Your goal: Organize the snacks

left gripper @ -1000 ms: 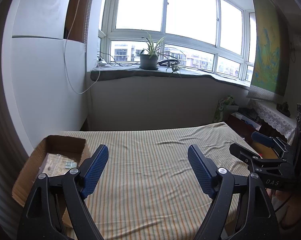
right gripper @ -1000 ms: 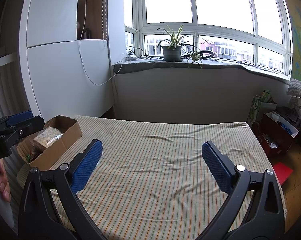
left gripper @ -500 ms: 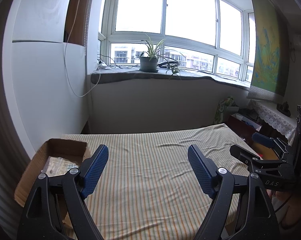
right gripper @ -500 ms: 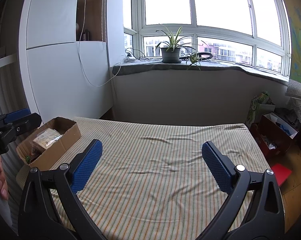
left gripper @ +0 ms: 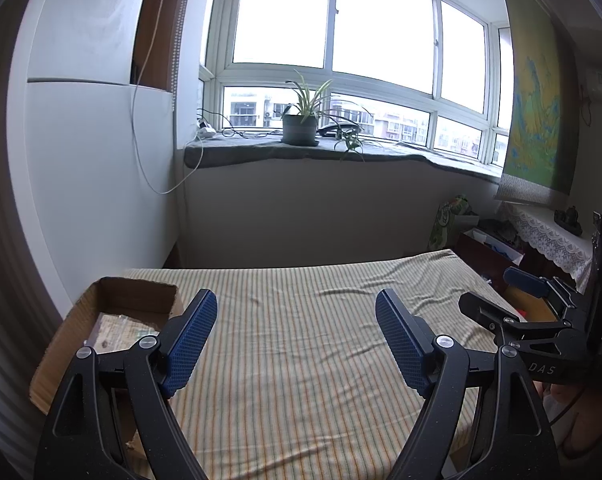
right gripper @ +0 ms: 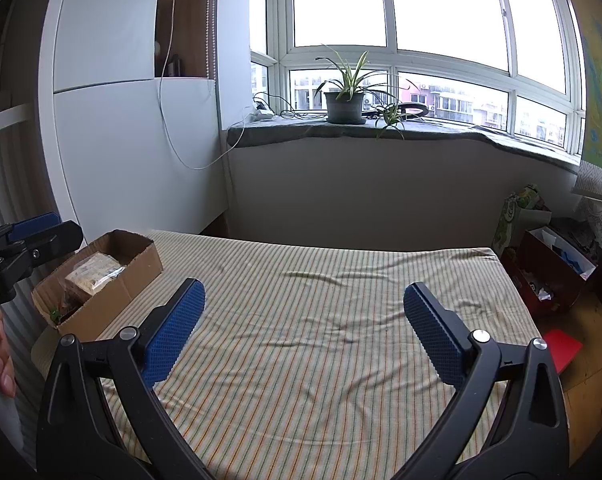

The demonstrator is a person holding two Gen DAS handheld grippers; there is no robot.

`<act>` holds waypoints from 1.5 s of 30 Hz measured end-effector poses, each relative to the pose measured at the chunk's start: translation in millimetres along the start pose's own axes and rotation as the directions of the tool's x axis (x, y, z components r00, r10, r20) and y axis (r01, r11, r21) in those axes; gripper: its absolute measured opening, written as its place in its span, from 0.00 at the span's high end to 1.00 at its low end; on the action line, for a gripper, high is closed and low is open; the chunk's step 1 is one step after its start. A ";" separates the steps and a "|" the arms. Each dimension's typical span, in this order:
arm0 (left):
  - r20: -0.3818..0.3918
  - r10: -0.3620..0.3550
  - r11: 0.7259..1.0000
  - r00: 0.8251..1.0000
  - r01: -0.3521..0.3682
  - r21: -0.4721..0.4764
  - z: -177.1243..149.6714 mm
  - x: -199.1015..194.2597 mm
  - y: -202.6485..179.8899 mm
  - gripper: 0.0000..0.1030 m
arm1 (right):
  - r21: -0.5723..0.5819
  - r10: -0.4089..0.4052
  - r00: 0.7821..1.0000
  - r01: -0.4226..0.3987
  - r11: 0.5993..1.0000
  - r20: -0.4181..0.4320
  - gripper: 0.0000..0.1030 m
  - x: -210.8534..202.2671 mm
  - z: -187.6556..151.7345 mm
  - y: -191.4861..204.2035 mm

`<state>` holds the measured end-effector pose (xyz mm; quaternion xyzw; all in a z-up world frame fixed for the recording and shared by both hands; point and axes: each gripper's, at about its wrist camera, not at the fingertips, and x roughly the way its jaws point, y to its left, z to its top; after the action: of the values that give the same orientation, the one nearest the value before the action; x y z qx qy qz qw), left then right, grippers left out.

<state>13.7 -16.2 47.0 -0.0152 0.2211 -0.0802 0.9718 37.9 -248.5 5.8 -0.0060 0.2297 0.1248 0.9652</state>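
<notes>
Cardboard box [right gripper: 101, 280]: located at the 9 o'clock edge of the striped bed cover [right gripper: 321, 320], open at the top. It contains wrapped snack packets [right gripper: 95, 272]; a pale packet lies uppermost, and further items beneath it are too small to identify. In the left wrist view the same box sits at 8 o'clock, partly behind the left finger of the gripper.

Left gripper [left gripper: 296, 340]: jaws spread wide, nothing between the blue pads [left gripper: 191, 342]. It is held above the near part of the bed cover, angled slightly downward.

Right gripper [right gripper: 304, 332]: jaws likewise spread wide, nothing between them. It is held above the bed cover, to the 3 o'clock side of the left gripper. Each gripper appears at the edge of the other's view.

Bed cover between the two grippers: bare, with a few wrinkles.

Background, 12 o'clock: potted plant [right gripper: 345, 100] on the window sill [right gripper: 421, 130].

Floor, 3 o'clock: red box [right gripper: 549, 268] beside the bed.
</notes>
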 end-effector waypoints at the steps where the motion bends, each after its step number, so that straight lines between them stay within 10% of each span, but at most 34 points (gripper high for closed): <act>1: 0.001 0.000 1.000 1.000 0.000 0.000 0.0 -0.3 -0.1 0.21 | 0.000 0.001 1.000 -0.001 1.000 -0.001 0.02 0.2 -0.1 -0.1; 7: 0.001 0.005 1.000 1.000 -0.005 0.001 -0.3 0.6 0.2 0.18 | -0.002 0.005 1.000 -0.005 1.000 -0.008 0.02 2.4 -2.4 -0.7; 10: 0.001 0.015 1.000 1.000 -0.015 0.004 -1.1 0.2 -0.9 0.00 | -0.002 0.005 1.000 -0.005 1.000 -0.013 0.01 3.7 -3.2 -1.4; 45: -0.004 0.075 0.997 0.997 -0.075 -0.018 -6.8 0.5 -2.2 0.00 | -0.003 0.007 0.999 -0.007 1.000 -0.049 0.02 7.9 -11.4 0.5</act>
<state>10.9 -18.3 40.8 -0.0153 0.2240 -0.0417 0.9736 39.6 -246.9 -7.9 -0.0098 0.2530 0.1284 0.9589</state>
